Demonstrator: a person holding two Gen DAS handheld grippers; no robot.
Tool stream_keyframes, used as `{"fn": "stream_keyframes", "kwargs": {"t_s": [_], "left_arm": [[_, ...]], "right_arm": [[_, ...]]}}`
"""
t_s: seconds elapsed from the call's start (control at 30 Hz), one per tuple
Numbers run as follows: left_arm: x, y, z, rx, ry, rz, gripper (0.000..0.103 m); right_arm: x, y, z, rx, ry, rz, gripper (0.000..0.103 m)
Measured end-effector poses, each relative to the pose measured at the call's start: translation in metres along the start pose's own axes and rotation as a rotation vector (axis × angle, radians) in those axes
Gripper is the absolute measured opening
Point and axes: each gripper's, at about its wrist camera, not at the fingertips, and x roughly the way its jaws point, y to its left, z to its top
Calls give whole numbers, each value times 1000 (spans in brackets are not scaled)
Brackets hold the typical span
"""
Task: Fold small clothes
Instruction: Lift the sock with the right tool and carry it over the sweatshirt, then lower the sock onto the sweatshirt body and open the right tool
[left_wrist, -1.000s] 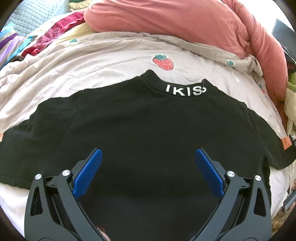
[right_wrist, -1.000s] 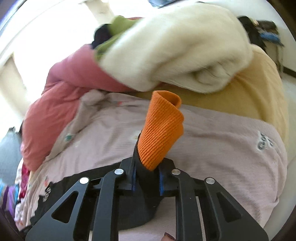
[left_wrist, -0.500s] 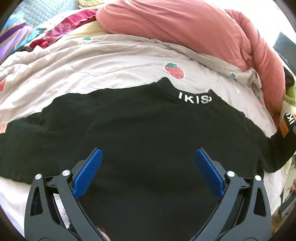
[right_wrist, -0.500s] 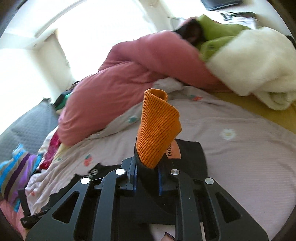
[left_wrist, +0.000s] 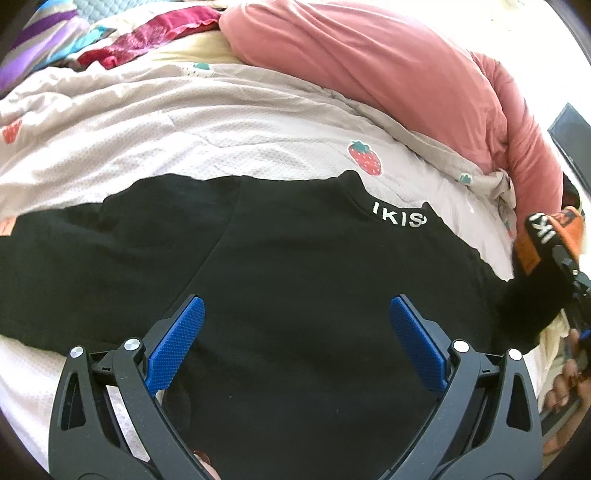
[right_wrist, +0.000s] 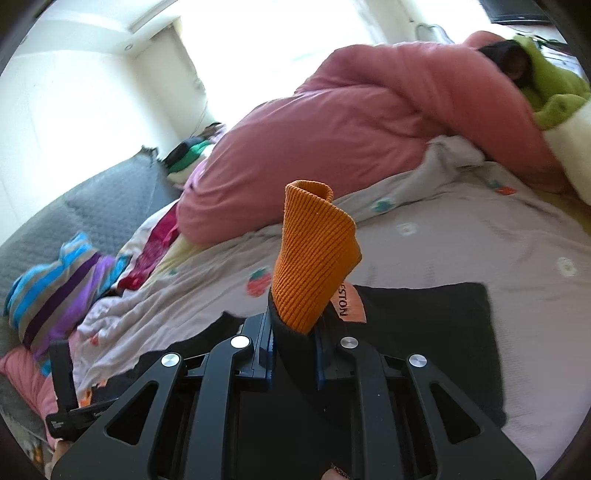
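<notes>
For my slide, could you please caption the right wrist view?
Right gripper shut on black top's orange cuff above strawberry bedspread.

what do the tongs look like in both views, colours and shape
Both are matte black plastic with triangular cut-outs in the arms and round silver rivets at the joints. The left tongs end in long, flat blue pads with a fine dotted texture. On the right tongs only thin blue pad edges show. No cables or sleeves show. Fingertips at the left view's right edge have dark nails.
</notes>
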Motion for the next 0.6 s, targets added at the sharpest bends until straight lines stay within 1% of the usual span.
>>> {"fn": "stream_keyframes", "kwargs": {"t_s": [0.1, 0.4, 0.53, 0.57, 0.6], "left_arm": [[-3, 6, 2, -26, -1, -15, 94], [-10, 32, 8, -136, -10, -99, 94], [-10, 41, 9, -174, -14, -138, 94], [-10, 41, 9, -179, -14, -145, 94], [-8, 42, 9, -186, -10, -159, 94]], "right_arm": [[14, 18, -7, -20, 24, 20, 14], [56, 64, -29, -80, 92, 58, 14], [71, 80, -39, -104, 122, 75, 18], [75, 84, -43, -108, 134, 89, 20], [76, 86, -45, -106, 142, 105, 29]]}}
